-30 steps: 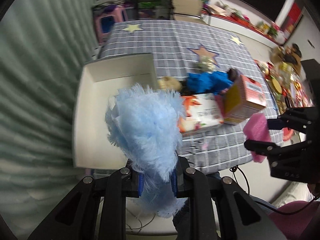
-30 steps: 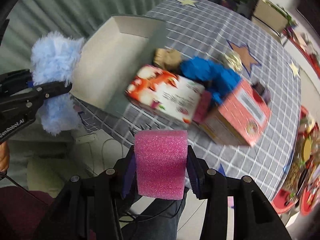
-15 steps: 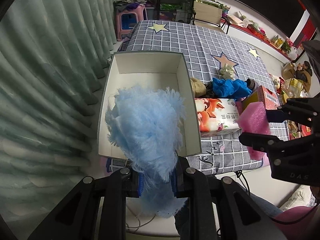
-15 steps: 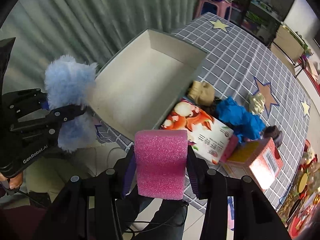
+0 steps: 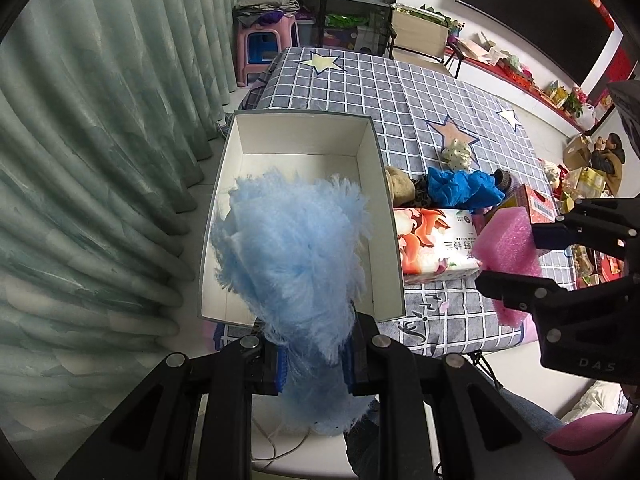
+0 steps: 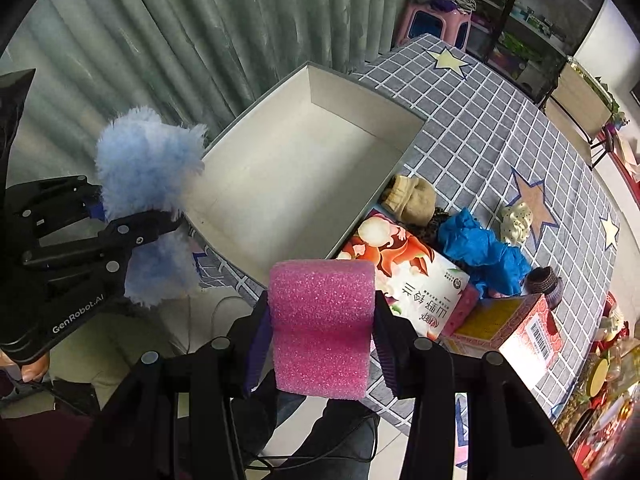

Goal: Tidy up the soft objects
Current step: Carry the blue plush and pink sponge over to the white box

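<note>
While your left gripper (image 5: 314, 362) pinches the blue fluffy duster (image 5: 292, 252) narrow, the white box (image 5: 382, 216) lies straight ahead beneath it, long axis running away from you. From your right gripper (image 6: 322, 330), clamped on the pink foam block (image 6: 322, 320), the box (image 6: 256, 272) sits ahead-left, so your left hand is nearer.

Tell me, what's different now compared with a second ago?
Both grippers swung across toward the white box, so it now sits squarely ahead of them. Unchanged: left gripper clamps the blue fluffy toy, right gripper clamps the pink sponge; the box holds nothing.
</note>
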### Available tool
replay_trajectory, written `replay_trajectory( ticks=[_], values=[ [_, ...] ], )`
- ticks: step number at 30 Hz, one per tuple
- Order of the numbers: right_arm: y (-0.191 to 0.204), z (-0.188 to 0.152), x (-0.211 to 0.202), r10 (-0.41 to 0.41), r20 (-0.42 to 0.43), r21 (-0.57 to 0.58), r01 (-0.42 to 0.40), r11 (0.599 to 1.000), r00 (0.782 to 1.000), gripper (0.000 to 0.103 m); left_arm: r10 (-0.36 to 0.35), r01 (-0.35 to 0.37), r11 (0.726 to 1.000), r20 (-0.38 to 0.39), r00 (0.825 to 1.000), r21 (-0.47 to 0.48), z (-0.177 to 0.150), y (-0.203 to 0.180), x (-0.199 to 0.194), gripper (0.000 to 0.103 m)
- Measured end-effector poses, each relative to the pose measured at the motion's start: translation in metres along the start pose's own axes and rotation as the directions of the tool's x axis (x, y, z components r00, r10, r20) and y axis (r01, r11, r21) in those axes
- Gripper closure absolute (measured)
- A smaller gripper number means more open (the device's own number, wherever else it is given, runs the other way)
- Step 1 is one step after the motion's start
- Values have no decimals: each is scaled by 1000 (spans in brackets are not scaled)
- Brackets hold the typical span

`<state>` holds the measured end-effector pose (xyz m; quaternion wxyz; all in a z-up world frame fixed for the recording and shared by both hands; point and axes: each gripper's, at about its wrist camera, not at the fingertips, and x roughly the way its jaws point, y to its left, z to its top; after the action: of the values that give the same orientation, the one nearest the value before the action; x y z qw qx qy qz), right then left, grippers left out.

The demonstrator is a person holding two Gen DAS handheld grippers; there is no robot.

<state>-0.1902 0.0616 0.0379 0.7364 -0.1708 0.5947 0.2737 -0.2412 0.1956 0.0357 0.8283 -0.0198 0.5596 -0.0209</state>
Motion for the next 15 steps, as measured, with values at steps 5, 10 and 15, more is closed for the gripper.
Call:
replay_trajectory(
  ticks=[5, 10, 15],
  values=[
    [2, 2, -2, 0, 3, -9, 0, 1000, 1000, 55, 7, -7, 1000, -3, 1000, -12, -1, 2, 0, 80],
    [-1, 0, -4, 8, 12, -4, -8, 1000, 1000, 55, 38, -38, 999, 9, 999, -4, -2, 5, -6, 80],
    [-14, -4, -14, 4, 45, 16, -5, 1000, 999, 55, 87, -86, 996, 34, 996, -26, -9, 19, -17, 80]
  ],
)
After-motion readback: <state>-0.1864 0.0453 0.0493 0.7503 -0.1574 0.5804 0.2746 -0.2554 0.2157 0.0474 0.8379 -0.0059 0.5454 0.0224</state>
